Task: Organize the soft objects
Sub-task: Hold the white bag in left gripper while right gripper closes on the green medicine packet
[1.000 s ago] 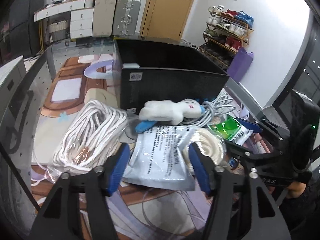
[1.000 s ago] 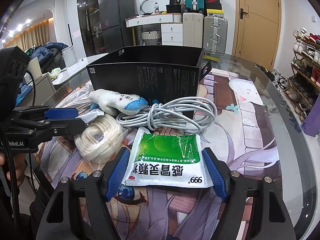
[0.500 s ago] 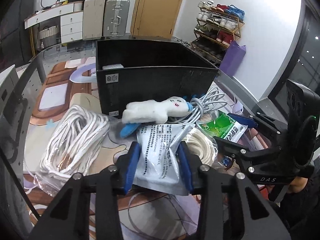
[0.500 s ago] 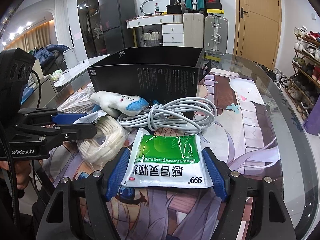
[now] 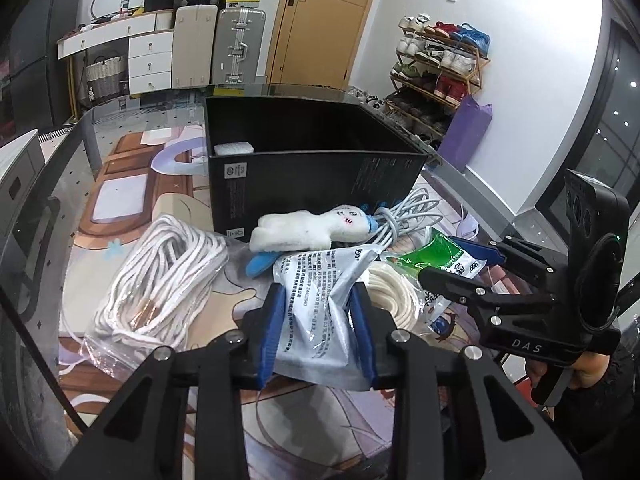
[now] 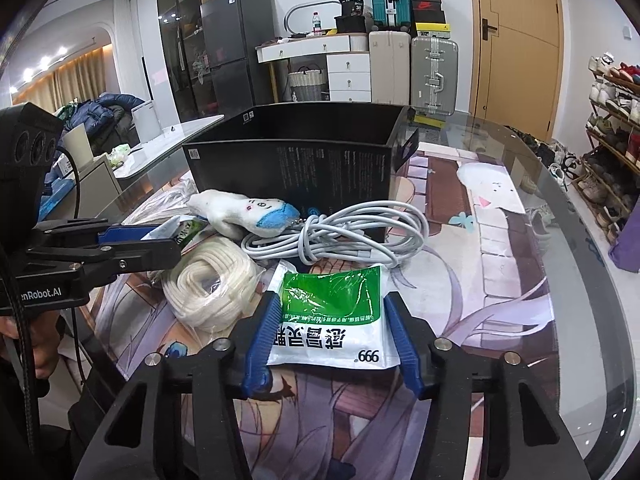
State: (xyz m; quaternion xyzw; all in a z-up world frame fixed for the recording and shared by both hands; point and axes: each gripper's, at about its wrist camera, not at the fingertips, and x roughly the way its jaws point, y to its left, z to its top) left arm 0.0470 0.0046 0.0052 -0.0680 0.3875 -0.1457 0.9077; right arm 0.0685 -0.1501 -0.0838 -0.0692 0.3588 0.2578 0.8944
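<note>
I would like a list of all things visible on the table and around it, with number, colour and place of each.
medicine pouch: 2, one green-white in the right gripper, one silver in the left gripper
black box: 1, open, behind the pile
plush toy: 1, white-blue, before the box
grey cable: 1, coiled, beside the toy
rope coils: 2, white, bagged
suitcases: several, far wall
shoe rack: 1, right wall
left gripper: shut on pouch
right gripper: shut on pouch

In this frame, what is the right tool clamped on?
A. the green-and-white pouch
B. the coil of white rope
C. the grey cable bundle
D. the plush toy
A: the right tool has its blue pads pressed against both sides of the green-and-white pouch, which buckles between them.
</note>
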